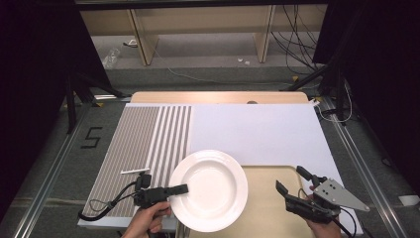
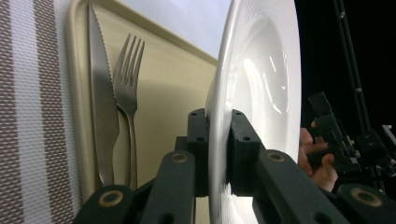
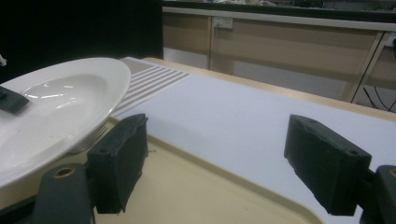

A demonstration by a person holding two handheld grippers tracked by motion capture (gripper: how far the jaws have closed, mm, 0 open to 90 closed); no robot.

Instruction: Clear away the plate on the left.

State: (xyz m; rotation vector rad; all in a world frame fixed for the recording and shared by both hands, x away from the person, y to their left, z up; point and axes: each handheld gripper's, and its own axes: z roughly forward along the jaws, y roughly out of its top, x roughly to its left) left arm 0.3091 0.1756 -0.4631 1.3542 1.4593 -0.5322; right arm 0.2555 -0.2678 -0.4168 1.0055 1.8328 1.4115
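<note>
A white deep plate is held above the table, over the left part of a beige tray. My left gripper is shut on the plate's left rim; in the left gripper view the rim sits clamped between the two jaws. Below the plate a knife and a fork lie side by side on the tray. My right gripper stands open over the tray's right part, with nothing between its pads. The plate shows at its left.
A striped placemat covers the table's left side and a white sheet the right. A small white stick lies on the placemat. The tray's far rim runs under my right gripper.
</note>
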